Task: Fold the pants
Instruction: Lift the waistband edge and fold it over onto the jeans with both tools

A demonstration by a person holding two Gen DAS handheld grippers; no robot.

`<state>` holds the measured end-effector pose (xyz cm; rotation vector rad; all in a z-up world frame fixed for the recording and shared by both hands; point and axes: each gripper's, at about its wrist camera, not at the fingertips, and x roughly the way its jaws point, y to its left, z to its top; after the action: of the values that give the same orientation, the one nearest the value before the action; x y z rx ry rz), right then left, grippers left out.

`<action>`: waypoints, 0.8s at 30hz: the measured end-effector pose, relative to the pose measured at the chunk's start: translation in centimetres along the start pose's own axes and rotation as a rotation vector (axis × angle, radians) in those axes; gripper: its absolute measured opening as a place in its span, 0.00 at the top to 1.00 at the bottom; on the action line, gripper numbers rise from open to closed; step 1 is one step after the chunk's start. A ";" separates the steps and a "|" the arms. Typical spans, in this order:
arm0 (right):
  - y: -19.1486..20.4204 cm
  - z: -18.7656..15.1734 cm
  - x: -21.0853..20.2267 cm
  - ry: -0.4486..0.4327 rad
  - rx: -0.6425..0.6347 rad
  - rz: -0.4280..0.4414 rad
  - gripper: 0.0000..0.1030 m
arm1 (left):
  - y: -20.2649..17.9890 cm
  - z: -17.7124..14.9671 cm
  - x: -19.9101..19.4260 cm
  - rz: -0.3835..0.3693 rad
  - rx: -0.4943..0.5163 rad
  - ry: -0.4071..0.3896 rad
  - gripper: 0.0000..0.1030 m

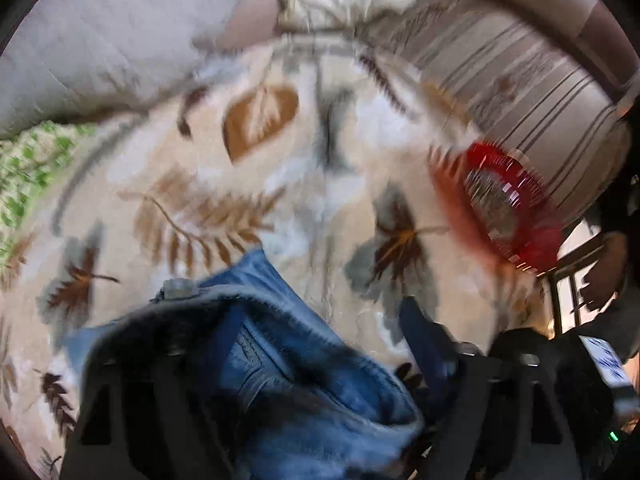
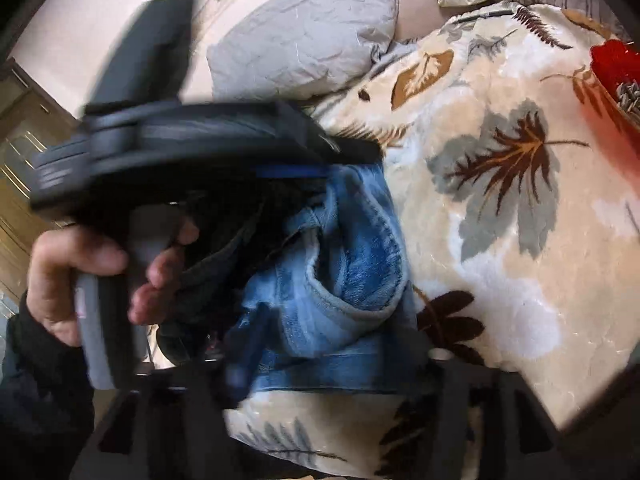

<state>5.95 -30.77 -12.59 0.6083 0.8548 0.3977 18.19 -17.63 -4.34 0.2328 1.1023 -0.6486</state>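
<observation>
Folded blue jeans [image 1: 304,384] lie bunched on a cream blanket with a leaf pattern [image 1: 280,168]. My left gripper [image 1: 296,300] points steeply down over them, its jaws standing wide apart with the denim lying loose between the fingers. In the right wrist view the same jeans [image 2: 352,248] rest on the blanket [image 2: 520,280]. My right gripper [image 2: 348,340] is open at their near edge, with cloth between its fingers but not pinched. The left gripper's dark body [image 2: 180,152], held by a hand [image 2: 80,272], covers the jeans' left part. Both views are blurred.
A grey quilted pillow [image 1: 100,40] lies at the back left, with a striped cushion [image 1: 520,92] at the back right. A red bowl [image 1: 508,200] stands on the blanket to the right of the jeans. Green patterned fabric [image 1: 28,176] shows at the left edge.
</observation>
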 end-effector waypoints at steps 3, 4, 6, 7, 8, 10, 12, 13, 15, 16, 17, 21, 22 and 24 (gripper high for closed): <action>0.4 0.2 -1.9 -0.051 -0.033 -0.029 0.27 | 0.8 -0.7 -4.8 0.056 0.021 -0.075 0.17; 0.5 0.2 -2.6 -0.061 -0.034 -0.021 0.27 | 1.2 -0.9 -6.0 0.070 0.020 -0.092 0.16; 0.8 0.2 -3.8 -0.084 -0.050 -0.020 0.27 | 2.6 -2.1 -8.8 0.109 0.012 -0.123 0.14; 1.0 0.1 -4.4 -0.092 -0.060 -0.025 0.27 | 3.3 -2.8 -9.8 0.128 0.006 -0.131 0.14; 1.5 0.2 -4.7 -0.098 -0.063 -0.023 0.27 | 3.9 -3.2 -10.1 0.143 -0.002 -0.134 0.13; 2.1 -0.1 -5.4 -0.106 -0.068 -0.007 0.27 | 5.6 -5.6 -11.5 0.190 -0.027 -0.119 0.13; 2.8 -0.3 -5.6 -0.101 -0.080 0.007 0.27 | 6.6 -8.0 -12.3 0.209 -0.032 -0.103 0.13; 3.3 -0.2 -5.4 -0.096 -0.086 0.023 0.27 | 7.0 -9.5 -12.5 0.221 -0.030 -0.094 0.13; 4.4 -0.3 -4.8 -0.082 -0.106 0.044 0.27 | 7.5 -12.5 -12.6 0.241 -0.013 -0.074 0.13; 5.1 -0.6 -4.4 -0.071 -0.124 0.056 0.27 | 7.6 -13.9 -12.4 0.242 -0.002 -0.070 0.13; 5.5 -0.6 -3.8 -0.059 -0.136 0.065 0.27 | 7.6 -14.9 -12.2 0.242 0.004 -0.069 0.13; 6.8 -1.3 -2.1 -0.021 -0.179 0.077 0.27 | 7.9 -18.9 -9.5 0.238 0.016 -0.049 0.13; 7.1 -1.4 -1.8 -0.015 -0.187 0.076 0.27 | 7.9 -19.7 -8.6 0.236 0.024 -0.057 0.13; 7.7 -1.6 -1.2 -0.006 -0.205 0.079 0.27 | 7.8 -20.5 -7.4 0.241 0.041 -0.069 0.13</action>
<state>3.31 -25.08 -7.74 0.4536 0.7748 0.5479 5.26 1.17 -8.10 0.3697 0.9776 -0.4604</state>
